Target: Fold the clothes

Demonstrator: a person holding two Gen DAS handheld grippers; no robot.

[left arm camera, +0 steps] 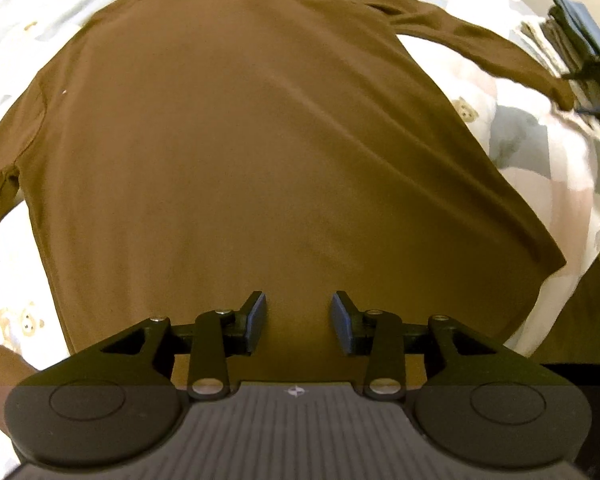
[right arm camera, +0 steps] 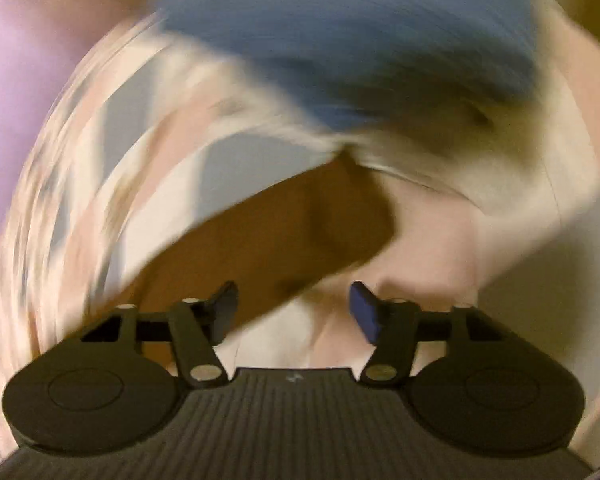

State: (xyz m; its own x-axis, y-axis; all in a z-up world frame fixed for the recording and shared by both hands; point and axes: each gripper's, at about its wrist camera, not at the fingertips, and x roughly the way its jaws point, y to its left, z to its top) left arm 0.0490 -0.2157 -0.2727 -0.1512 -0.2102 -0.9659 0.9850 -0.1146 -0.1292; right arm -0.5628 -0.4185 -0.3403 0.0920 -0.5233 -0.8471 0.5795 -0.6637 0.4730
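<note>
While the brown long-sleeved shirt (left arm camera: 240, 152) lies spread flat on the bed (left arm camera: 540, 160), its long axis runs straight away from the left tongs (left arm camera: 299, 322), hem nearest them and neckline farthest. Those tongs hover just above the shirt's hem edge, jaws apart with nothing between them. One sleeve (left arm camera: 480, 48) stretches off the shirt's side toward a stack of folded clothes (left arm camera: 576, 52). In the blurred right wrist view, the right tongs (right arm camera: 294, 312) stand open and empty, with a brown sleeve end (right arm camera: 300, 224) just ahead of them on the bedding. Judging by this, the right hand is nearer that sleeve and suited to fold it inward.
</note>
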